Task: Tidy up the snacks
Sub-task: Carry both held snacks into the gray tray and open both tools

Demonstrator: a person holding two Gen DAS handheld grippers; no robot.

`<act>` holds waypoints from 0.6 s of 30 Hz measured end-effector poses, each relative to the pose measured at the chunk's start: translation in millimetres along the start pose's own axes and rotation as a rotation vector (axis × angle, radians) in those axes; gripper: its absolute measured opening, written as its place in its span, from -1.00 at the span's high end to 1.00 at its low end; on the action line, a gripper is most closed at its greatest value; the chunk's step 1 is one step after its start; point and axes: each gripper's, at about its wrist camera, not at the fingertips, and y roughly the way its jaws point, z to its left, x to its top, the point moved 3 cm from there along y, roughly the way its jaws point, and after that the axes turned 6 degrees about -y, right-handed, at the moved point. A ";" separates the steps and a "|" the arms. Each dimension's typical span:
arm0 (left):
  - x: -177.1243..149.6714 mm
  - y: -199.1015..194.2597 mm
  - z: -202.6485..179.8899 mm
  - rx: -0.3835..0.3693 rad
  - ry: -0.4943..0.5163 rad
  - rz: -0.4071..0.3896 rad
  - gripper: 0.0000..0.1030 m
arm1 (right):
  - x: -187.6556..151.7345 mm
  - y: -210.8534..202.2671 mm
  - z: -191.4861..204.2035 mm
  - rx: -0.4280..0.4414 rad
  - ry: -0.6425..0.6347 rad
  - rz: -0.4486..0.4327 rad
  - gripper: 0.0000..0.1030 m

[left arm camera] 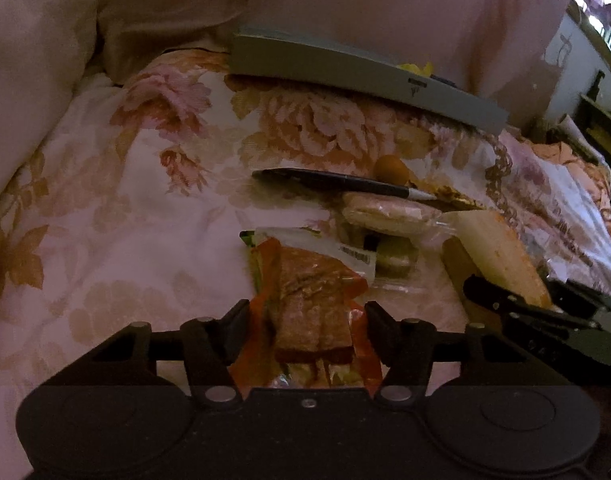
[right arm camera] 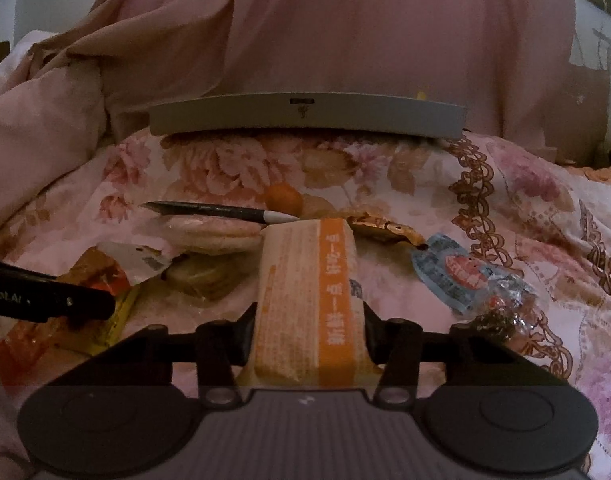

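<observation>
Left fingers (left arm camera: 307,322) clamped on orange snack pack (left arm camera: 309,312), right fingers (right arm camera: 307,334) clamped on cream packet (right arm camera: 309,300), open floral bedspread (left arm camera: 125,200) leftward

Glossy plastic snack wrappers (right arm camera: 309,300) lie on matt (floral-printed) cloth bedspread (left arm camera: 125,200).

Floral bedspread (right arm camera: 385,168) — snacks, pen (right arm camera: 213,210)

Dim, pink-tinted light. Floral bedspread (right arm camera: 525,208) with brown lace-pattern trim covers the whole surface. Plain pinkish curtain or sheet (right arm camera: 345,32) hangs behind at 12 o'clock. Crumpled beige bedding (left arm camera: 33,80) at 10 o'clock. Bright window (left arm camera: 609,28), probably, at 2 o'clock beside pale wall.
</observation>
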 end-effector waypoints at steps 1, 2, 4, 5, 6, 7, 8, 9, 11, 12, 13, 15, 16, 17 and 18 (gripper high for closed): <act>-0.3 -0.9 -0.6 -0.002 -0.004 0.001 -0.15 | 0.2 -0.5 -0.1 -0.001 0.001 0.001 -0.02; -0.9 -1.6 -1.8 -0.004 -0.003 0.001 -0.08 | 0.1 -1.2 0.4 -0.002 -0.001 0.001 -0.02; -3.0 -3.1 -4.0 0.001 0.007 0.000 0.00 | -0.7 -2.7 2.2 -0.002 -0.015 -0.002 -0.01; -3.9 -3.8 -5.0 0.004 0.010 0.000 0.01 | -1.1 -3.6 3.5 -0.004 -0.022 -0.004 -0.01; -4.1 -4.1 -4.8 0.002 0.010 0.001 0.01 | -1.3 -4.7 4.9 -0.006 -0.029 -0.007 -0.01; -4.1 -4.9 -4.7 0.002 0.008 0.000 0.01 | -1.2 -5.9 5.5 -0.006 -0.032 -0.010 -0.01; -4.4 -6.1 -5.0 0.002 0.004 -0.003 0.01 | -1.0 -7.0 5.9 -0.004 -0.032 -0.013 -0.01; -3.5 -6.8 -4.7 0.000 0.002 -0.006 0.01 | -0.8 -8.4 5.9 -0.003 -0.031 -0.017 -0.01; -1.8 -11.1 -6.0 -0.010 -0.008 -0.022 0.01 | 0.1 -11.2 5.9 -0.004 -0.027 -0.029 -0.01; 0.4 -12.7 -6.4 -0.015 -0.011 -0.030 0.01 | 1.2 -13.1 5.9 -0.004 -0.027 -0.038 -0.01; 2.0 -15.3 -7.4 -0.019 -0.012 -0.039 0.01 | 2.0 -15.2 5.7 -0.005 -0.027 -0.045 -0.01; 6.0 -20.6 -9.8 -0.028 -0.017 -0.058 0.01 | 4.5 -19.9 5.5 -0.005 -0.025 -0.065 -0.01; 8.2 -23.0 -10.8 -0.033 -0.022 -0.068 0.01 | 6.0 -22.2 5.4 -0.006 -0.023 -0.073 -0.01; 10.2 -26.3 -11.8 -0.040 -0.027 -0.078 0.01 | 7.7 -24.5 4.5 -0.005 -0.016 -0.079 -0.01; 12.0 -29.0 -12.6 -0.045 -0.031 -0.086 0.01 | 9.3 -27.2 3.0 -0.001 -0.003 -0.087 -0.01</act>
